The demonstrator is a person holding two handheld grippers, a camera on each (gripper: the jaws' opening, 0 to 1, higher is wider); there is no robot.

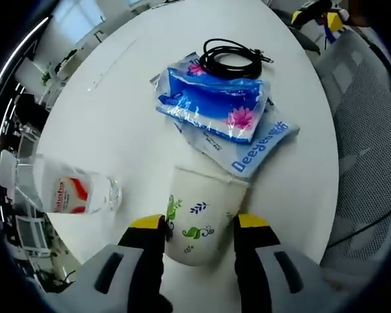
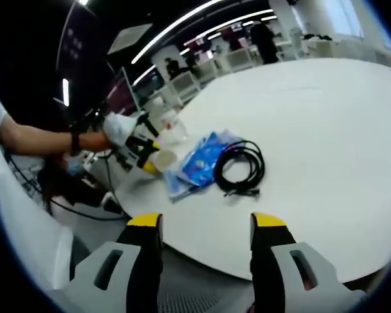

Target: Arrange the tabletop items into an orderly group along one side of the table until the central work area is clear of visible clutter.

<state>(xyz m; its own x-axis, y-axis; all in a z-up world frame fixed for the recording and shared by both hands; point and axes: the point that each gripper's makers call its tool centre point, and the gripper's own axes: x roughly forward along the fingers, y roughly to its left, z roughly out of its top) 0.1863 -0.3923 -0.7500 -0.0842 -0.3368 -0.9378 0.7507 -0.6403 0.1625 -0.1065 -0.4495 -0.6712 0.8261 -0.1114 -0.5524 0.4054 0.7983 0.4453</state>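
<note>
Table point(image 1: 117, 98), white and round, is seen in an office w/ ceiling strip lights. Paper cup point(image 1: 199, 218) is clamped by left gripper point(image 1: 201, 225). Tissue packs point(image 1: 215, 104) at 12 o'clock, cable point(image 1: 233, 59) beyond, bottle point(image 1: 68, 189) at 9. Right gripper point(image 2: 206, 222) is held open, nothing between jaws, off table edge.

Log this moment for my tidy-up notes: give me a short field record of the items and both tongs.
table: white round table
cup: paper cup with leaf print, between the left tongs, jaws at its sides
bottle: clear water bottle lying on its side, beside the cup
tissues: blue tissue packs, stacked, beyond the cup
cable: black coiled cable, partly on the packs
right tongs: right tongs open, hanging off the table edge, holding nothing
</note>
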